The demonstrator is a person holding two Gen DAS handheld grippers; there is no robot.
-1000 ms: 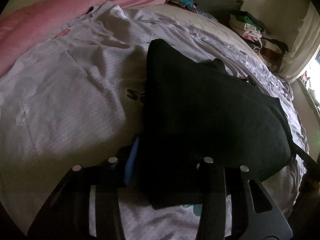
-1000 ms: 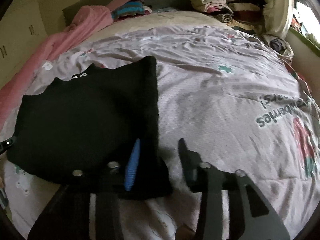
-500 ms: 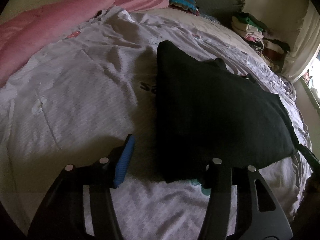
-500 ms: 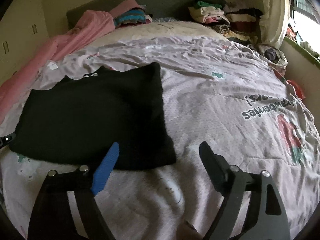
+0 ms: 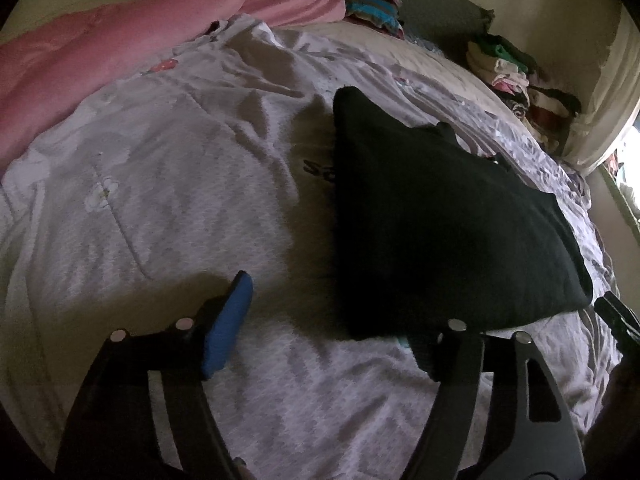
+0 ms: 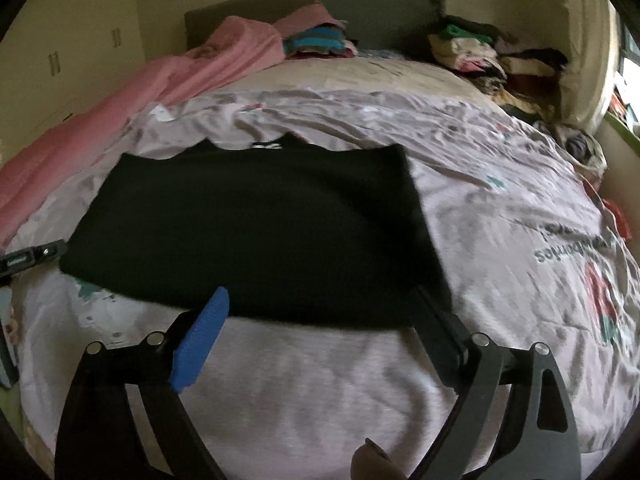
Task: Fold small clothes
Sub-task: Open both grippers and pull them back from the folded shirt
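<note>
A black garment (image 5: pixel 440 220) lies folded flat on the pale printed bedsheet (image 5: pixel 160 200). In the left wrist view my left gripper (image 5: pixel 332 316) hangs just short of its near left corner. The jaws are opening, and the blue pad (image 5: pixel 230 328) stands clear of the cloth. In the right wrist view the same black garment (image 6: pixel 260 232) lies ahead of my right gripper (image 6: pixel 320 304). These jaws are opening wide at the near edge and press on nothing. Each gripper's tip peeks into the other's view at the garment's far corner.
A pink blanket (image 6: pixel 180 80) runs along the left side of the bed. Folded clothes (image 6: pixel 320 40) sit by the grey headboard, and a bigger pile (image 6: pixel 480 56) lies at the far right near the window. A thumb (image 6: pixel 372 460) shows at the bottom edge.
Both grippers let go of the black garment's near edge and drew back from it, jaws spreading wide. The garment now lies flat on the sheet.
</note>
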